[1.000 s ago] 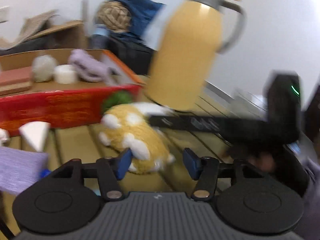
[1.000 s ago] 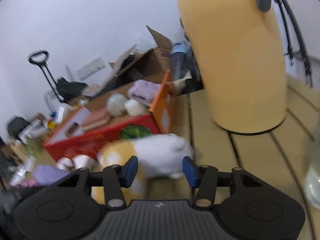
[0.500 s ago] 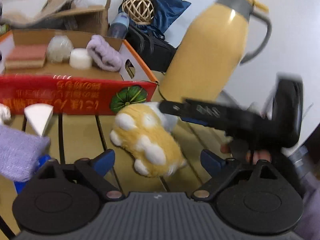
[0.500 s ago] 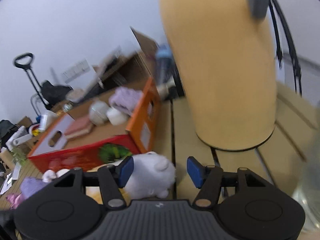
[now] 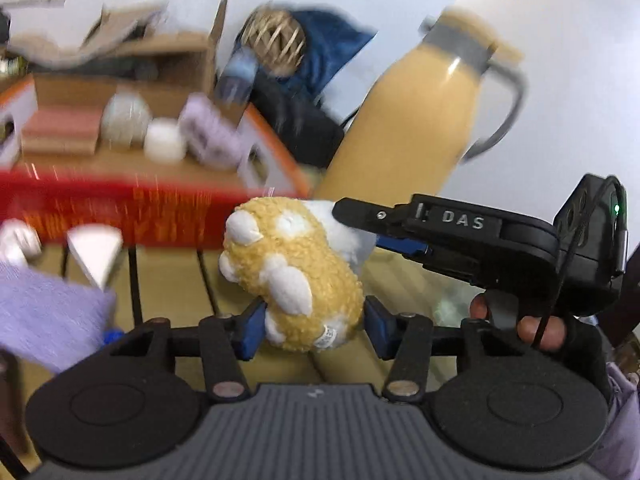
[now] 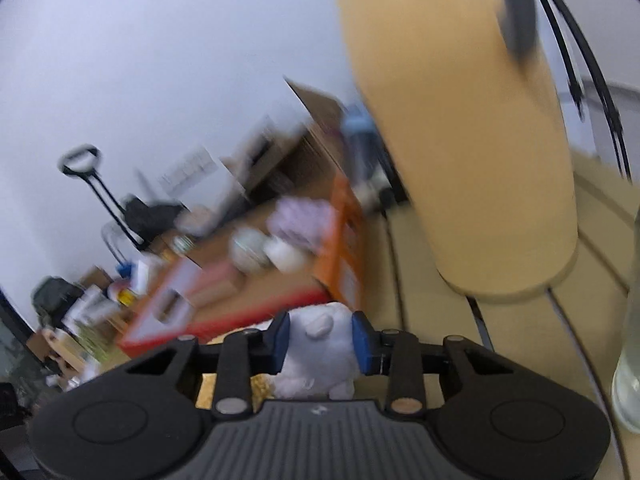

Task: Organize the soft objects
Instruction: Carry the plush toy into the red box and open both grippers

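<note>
Gripping the fuzzy yellow-and-white plush toy (image 5: 294, 276) at both ends: left tongs (image 5: 310, 330) closed partway w/ blue pads pressed into its yellow rear, right tongs (image 6: 320, 340) closed partway on its white head (image 6: 318, 354). In the left wrist view the right tongs (image 5: 384, 236) come in from the right and meet the white end. Toy sits over the slatted wooden desk (image 5: 168, 276), just in front of the red-and-orange cardboard box (image 5: 120, 208), near the box's right corner. Whether it touches the desk, can't tell.

Box holds a lilac rolled cloth (image 5: 210, 136), white round puff (image 5: 164, 144), pale ball (image 5: 124, 122) & pinkish sponge block (image 5: 60, 132). Tall yellow thermos jug w/ grey handle (image 5: 424, 120) stands just behind-right of the toy. Toward the desk's left edge: lilac knit cloth (image 5: 48, 316) and white wedge-shaped sponge (image 5: 96, 250). Bkgd blurred.
</note>
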A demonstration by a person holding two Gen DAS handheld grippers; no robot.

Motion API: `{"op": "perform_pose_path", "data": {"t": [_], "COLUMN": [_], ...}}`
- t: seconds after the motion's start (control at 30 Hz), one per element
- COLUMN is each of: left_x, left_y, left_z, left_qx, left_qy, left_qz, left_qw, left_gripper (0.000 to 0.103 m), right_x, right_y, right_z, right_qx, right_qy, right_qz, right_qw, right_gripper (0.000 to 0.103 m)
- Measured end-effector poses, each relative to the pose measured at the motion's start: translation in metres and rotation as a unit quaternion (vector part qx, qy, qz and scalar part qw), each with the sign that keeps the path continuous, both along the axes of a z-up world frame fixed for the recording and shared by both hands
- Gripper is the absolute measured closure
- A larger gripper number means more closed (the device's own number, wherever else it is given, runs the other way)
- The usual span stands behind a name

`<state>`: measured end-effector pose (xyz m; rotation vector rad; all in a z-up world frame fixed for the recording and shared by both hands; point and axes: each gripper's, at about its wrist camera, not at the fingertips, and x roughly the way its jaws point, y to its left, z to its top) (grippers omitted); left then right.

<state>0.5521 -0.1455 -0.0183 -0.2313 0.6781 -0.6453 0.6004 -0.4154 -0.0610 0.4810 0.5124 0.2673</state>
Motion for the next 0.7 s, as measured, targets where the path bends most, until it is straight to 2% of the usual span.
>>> {"op": "perform_pose_path", "data": {"t": [0.07, 0.13, 0.3, 0.5, 0.63, 0.67, 0.7], "left_x": [0.004, 0.02, 0.091, 0.144, 0.16, 0.16, 0.16], "left_y": [0.011, 0.02, 0.027, 0.019, 0.011, 0.011, 0.012], "left_z": [0.019, 0.032, 0.039, 0.013, -0.013, -0.016, -0.018], "left_qx": [-0.014, -0.021, -0.016, 0.006, 0.036, 0.041, 0.042], "left_qy": [-0.021, -0.03, -0.013, 0.028, 0.046, 0.047, 0.048], "left_qz": [0.0, 0.002, 0.003, 0.006, 0.007, 0.011, 0.01], "left_qw": [0.9997, 0.9993, 0.9998, 0.9996, 0.9983, 0.998, 0.9979], "left_gripper": [0.051, 0.051, 0.051, 0.049, 0.041, 0.035, 0.034], "right_x": [0.0, 0.016, 0.085, 0.147, 0.16, 0.159, 0.158], "right_y": [0.007, 0.021, 0.044, 0.059, 0.067, 0.069, 0.071], "right_z": [0.023, 0.04, 0.056, 0.033, 0.009, 0.007, 0.007], "right_qx": [-0.006, -0.031, -0.054, -0.081, -0.122, -0.131, -0.14], "right_qy": [-0.028, -0.048, -0.037, 0.007, 0.032, 0.034, 0.034], "right_qz": [0.004, 0.011, 0.006, -0.016, -0.02, -0.022, -0.021], "right_qw": [1.0, 0.998, 0.998, 0.997, 0.992, 0.991, 0.989], "right_gripper": [0.071, 0.071, 0.071, 0.071, 0.07, 0.073, 0.073]}}
